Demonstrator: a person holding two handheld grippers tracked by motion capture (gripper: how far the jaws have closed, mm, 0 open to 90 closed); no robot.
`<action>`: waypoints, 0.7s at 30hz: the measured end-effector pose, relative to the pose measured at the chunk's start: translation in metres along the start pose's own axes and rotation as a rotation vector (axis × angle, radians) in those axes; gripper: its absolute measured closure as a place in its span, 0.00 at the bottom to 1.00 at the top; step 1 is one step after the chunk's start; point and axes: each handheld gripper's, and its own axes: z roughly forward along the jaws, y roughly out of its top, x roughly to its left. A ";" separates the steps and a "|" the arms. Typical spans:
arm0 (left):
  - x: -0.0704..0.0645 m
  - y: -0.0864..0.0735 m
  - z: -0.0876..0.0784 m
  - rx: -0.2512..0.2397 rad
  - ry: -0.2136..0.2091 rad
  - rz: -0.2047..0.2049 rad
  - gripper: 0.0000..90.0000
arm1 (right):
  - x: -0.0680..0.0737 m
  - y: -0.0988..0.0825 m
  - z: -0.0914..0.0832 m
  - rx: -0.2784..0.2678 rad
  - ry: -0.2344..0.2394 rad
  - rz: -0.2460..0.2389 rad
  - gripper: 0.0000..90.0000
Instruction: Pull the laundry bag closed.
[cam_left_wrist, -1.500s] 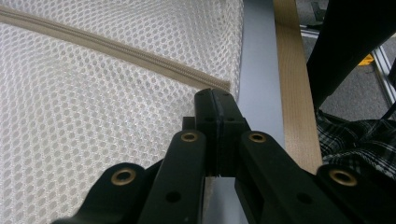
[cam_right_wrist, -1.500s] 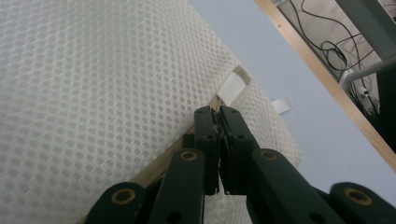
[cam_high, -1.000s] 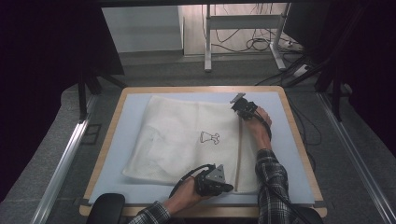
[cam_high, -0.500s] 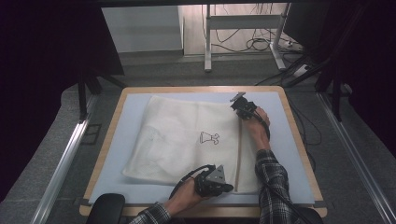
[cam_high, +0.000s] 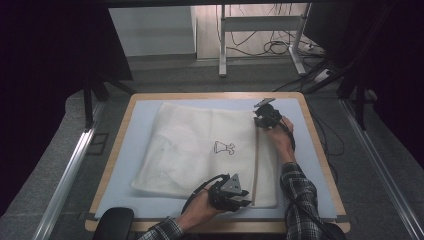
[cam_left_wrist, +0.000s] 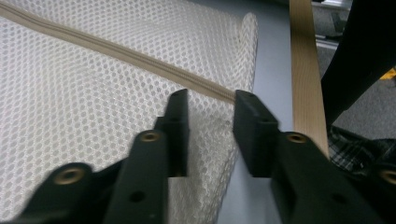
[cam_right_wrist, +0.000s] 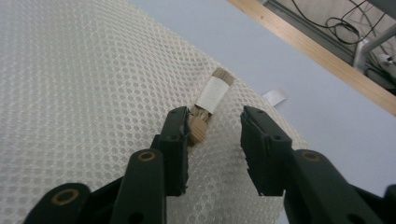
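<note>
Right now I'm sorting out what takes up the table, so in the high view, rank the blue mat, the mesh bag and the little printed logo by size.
1. Blue mat, largest; it spreads past the bag on every side.
2. Mesh bag.
3. Printed logo, smallest by far.

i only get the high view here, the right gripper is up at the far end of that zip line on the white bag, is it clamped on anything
Observer: No. In the right gripper view the right gripper has just been opening; the tan zip pull lies between the jaws, by the left one, not pinched.
Operator: and the left one near me
Observer: The left gripper has just been opening too. Its jaws straddle the near end of the zipper without pressing it.
Operator: what is the bag made of, looks plain white to me
Observer: The mesh bag is open honeycomb netting, cream coloured, with a small white tab stitched at the zip's far end.
</note>
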 end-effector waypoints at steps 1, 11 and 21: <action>0.000 0.000 -0.001 -0.001 0.003 0.000 0.62 | -0.001 -0.001 -0.002 -0.003 0.012 0.018 0.63; 0.001 0.001 -0.007 -0.043 0.053 -0.018 0.40 | -0.004 -0.007 -0.014 -0.043 0.062 0.042 0.47; -0.001 -0.001 -0.013 -0.038 0.089 0.011 0.26 | -0.002 -0.007 -0.026 -0.072 0.130 0.070 0.36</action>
